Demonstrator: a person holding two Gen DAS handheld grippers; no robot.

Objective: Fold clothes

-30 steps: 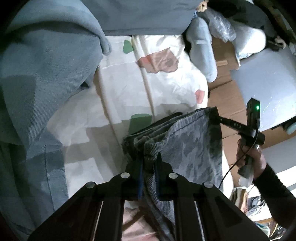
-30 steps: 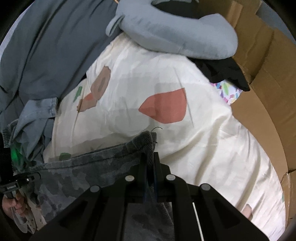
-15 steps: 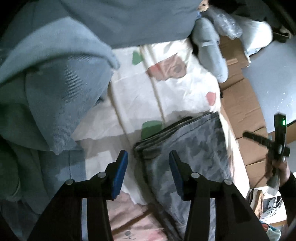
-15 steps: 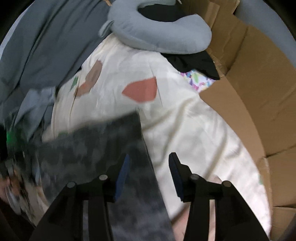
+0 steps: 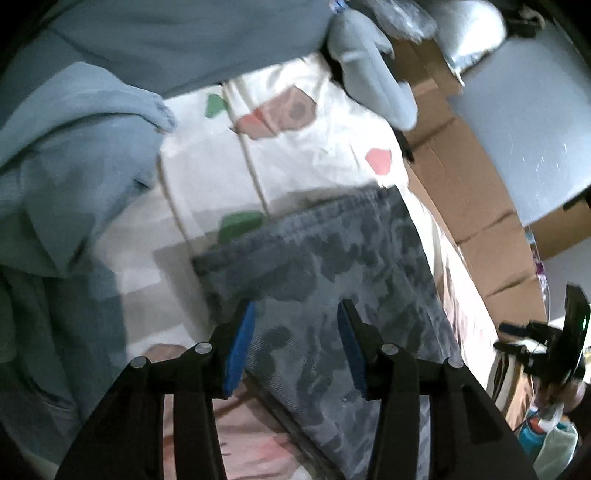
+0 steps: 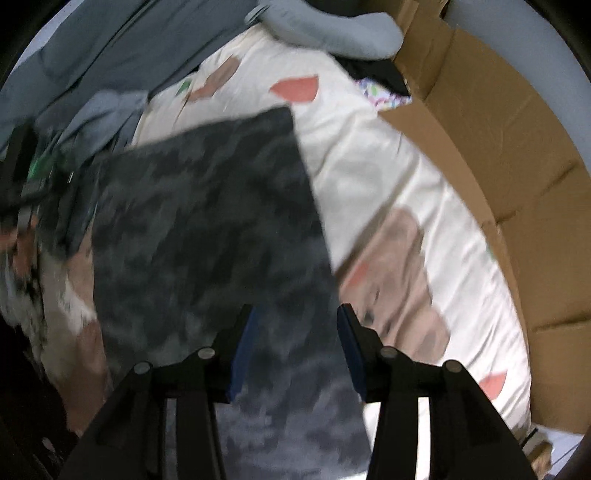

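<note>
A folded grey camouflage-patterned garment lies flat on a cream bedsheet with coloured patches. My left gripper hovers above its near part, jaws open with nothing between the blue pads. In the right wrist view the same garment spreads dark and flat on the cream bedsheet, and my right gripper stands open over its near right edge, holding nothing. The right gripper's body with a green light shows at the far right of the left wrist view.
A heap of blue-grey clothes lies left of the garment. A grey neck pillow rests at the sheet's far end. Cardboard boxes wall the right side. A hand holding the other gripper shows at the left edge.
Both grippers let go of the garment's far corners and opened. The garment now lies flat. Both grippers pulled back toward its near part and rose, the right one farther.
</note>
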